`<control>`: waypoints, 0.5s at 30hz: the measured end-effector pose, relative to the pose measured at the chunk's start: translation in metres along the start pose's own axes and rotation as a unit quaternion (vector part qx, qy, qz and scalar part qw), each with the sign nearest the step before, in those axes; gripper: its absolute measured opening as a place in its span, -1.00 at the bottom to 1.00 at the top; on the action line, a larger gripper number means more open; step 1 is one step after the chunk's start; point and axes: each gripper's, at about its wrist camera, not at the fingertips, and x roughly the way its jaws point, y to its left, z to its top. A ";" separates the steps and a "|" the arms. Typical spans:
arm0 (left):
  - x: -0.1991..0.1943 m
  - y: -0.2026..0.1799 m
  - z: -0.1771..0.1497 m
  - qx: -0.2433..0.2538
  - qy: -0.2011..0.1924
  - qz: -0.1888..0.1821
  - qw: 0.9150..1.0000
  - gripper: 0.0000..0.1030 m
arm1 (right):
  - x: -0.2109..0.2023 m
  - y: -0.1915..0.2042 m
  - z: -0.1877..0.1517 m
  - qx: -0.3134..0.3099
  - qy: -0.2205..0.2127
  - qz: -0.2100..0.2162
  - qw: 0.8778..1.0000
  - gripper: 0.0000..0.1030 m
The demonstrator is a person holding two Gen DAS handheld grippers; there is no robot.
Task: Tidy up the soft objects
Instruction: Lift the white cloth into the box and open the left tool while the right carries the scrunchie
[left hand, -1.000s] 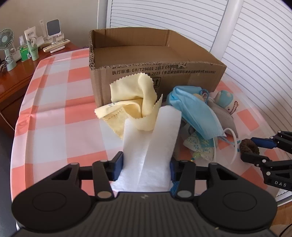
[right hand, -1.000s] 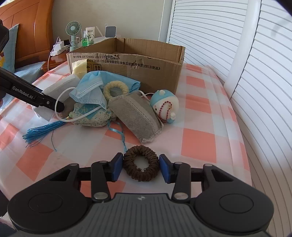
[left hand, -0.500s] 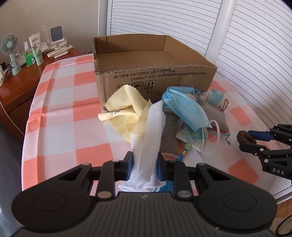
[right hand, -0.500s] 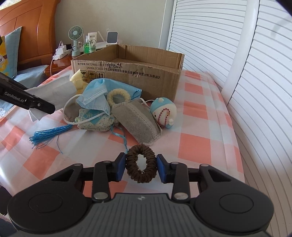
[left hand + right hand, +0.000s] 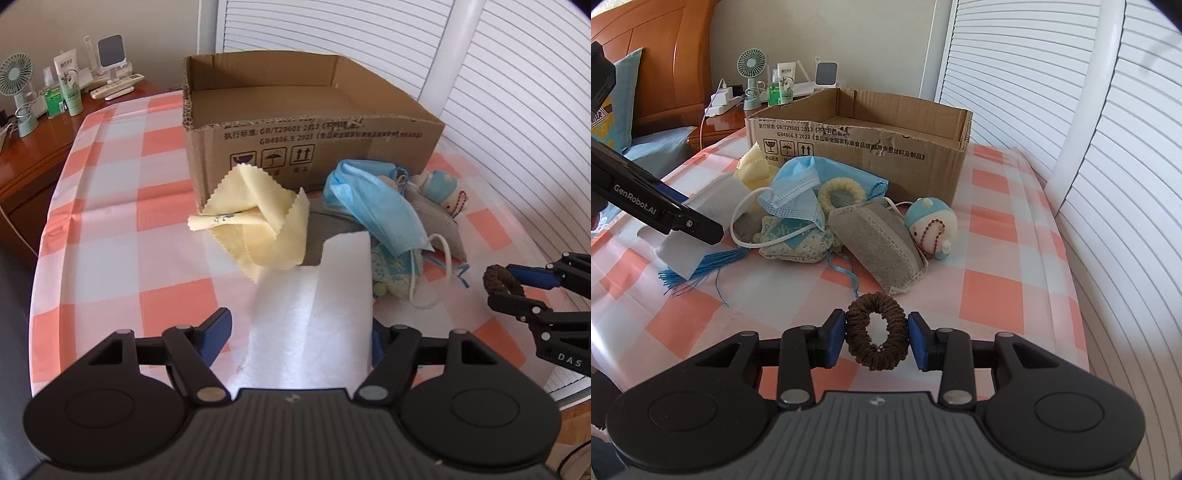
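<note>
My left wrist view looks down along its fingers, close over the table, toward the cardboard box (image 5: 314,125). My right wrist view sits lower, from the box's other corner, facing the bedside. Both share the box (image 5: 857,144) and blue mask (image 5: 376,206) (image 5: 798,192).

A bedroom in a private home: a carved reddish-brown wooden headboard (image 5: 670,55) with a blue pillow (image 5: 626,96) rises at the left edge of the right wrist view. Beside it, a polished wooden bedside cabinet (image 5: 33,147) carries a small mint-green desk fan (image 5: 752,75), a green bottle of hand gel (image 5: 773,90), a white tube of lotion (image 5: 68,83) and a white remote control (image 5: 118,85). White louvred closet doors (image 5: 1015,62) line the far wall behind a table under an orange-and-white checked tablecloth (image 5: 110,192).
</note>
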 end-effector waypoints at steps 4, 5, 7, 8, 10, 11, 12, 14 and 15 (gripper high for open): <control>-0.002 -0.004 0.003 0.004 0.003 -0.019 1.000 0.40 | 0.000 -0.001 0.000 0.004 -0.001 0.001 1.000 -0.19; -0.002 -0.004 0.003 0.006 0.004 -0.020 1.000 0.40 | 0.000 -0.001 0.000 0.003 -0.001 0.000 1.000 -0.19; 0.001 -0.002 0.003 0.006 0.009 -0.016 1.000 0.30 | 0.000 0.000 0.000 0.003 -0.002 0.002 1.000 -0.19; 0.003 0.000 0.003 0.002 0.014 -0.016 1.000 0.21 | 0.000 0.000 0.000 0.002 -0.002 0.002 1.000 -0.19; 0.008 0.004 0.002 -0.013 0.024 -0.023 0.999 -0.07 | -0.001 0.001 0.000 0.000 -0.003 0.003 1.000 -0.18; 0.009 0.004 0.001 -0.015 0.021 -0.023 0.999 -0.16 | -0.001 0.002 0.000 0.000 -0.003 0.003 1.000 -0.18; 0.008 0.004 0.001 -0.013 0.019 -0.022 0.999 -0.30 | -0.001 0.002 0.000 0.000 -0.003 0.003 1.000 -0.18; 0.007 0.003 0.000 -0.018 0.018 -0.024 0.999 -0.47 | -0.001 0.002 0.001 -0.002 -0.003 0.000 1.000 -0.18; 0.006 0.003 0.000 -0.018 0.018 -0.023 0.999 -0.53 | -0.001 0.002 0.001 -0.002 -0.003 0.000 1.000 -0.18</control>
